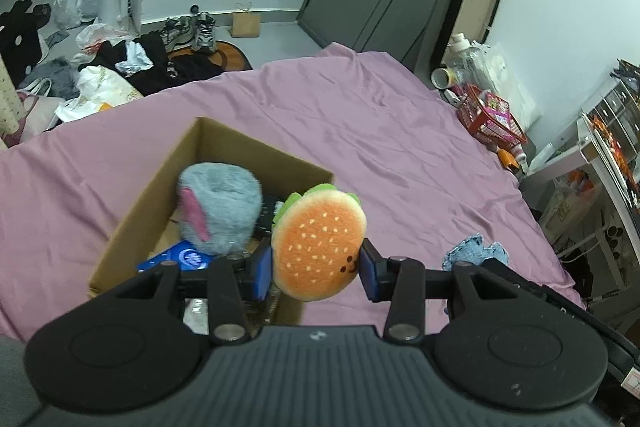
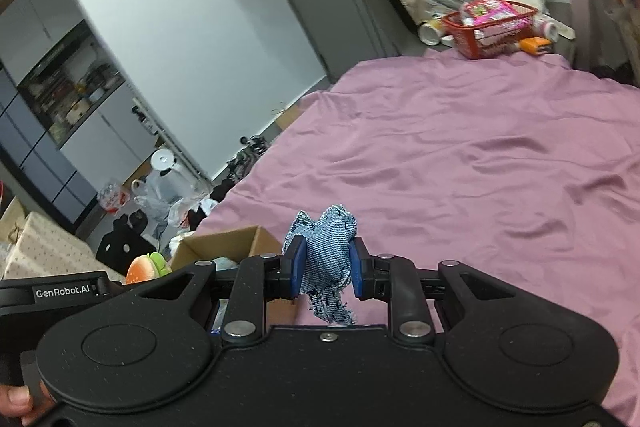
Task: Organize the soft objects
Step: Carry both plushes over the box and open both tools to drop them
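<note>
My left gripper (image 1: pixel 317 267) is shut on a plush hamburger (image 1: pixel 320 243), orange bun with a small face and green lettuce, held above the right rim of an open cardboard box (image 1: pixel 224 143). A grey-blue fuzzy plush with a pink ear (image 1: pixel 218 211) stands inside the box. My right gripper (image 2: pixel 325 269) is shut on a frayed denim piece (image 2: pixel 326 259), lifted above the purple bedsheet (image 2: pixel 460 167). The hamburger (image 2: pixel 146 266) and the box (image 2: pixel 236 241) show to the left in the right wrist view, and the denim piece (image 1: pixel 474 251) peeks past the right gripper in the left wrist view.
A blue packet (image 1: pixel 180 259) lies in the box bottom. A red basket (image 1: pixel 490 119) of items and bottles crowds the bed's far right corner. Clothes, bags and shoes (image 1: pixel 192 33) litter the floor beyond the bed. A hand (image 2: pixel 16 405) grips the left tool.
</note>
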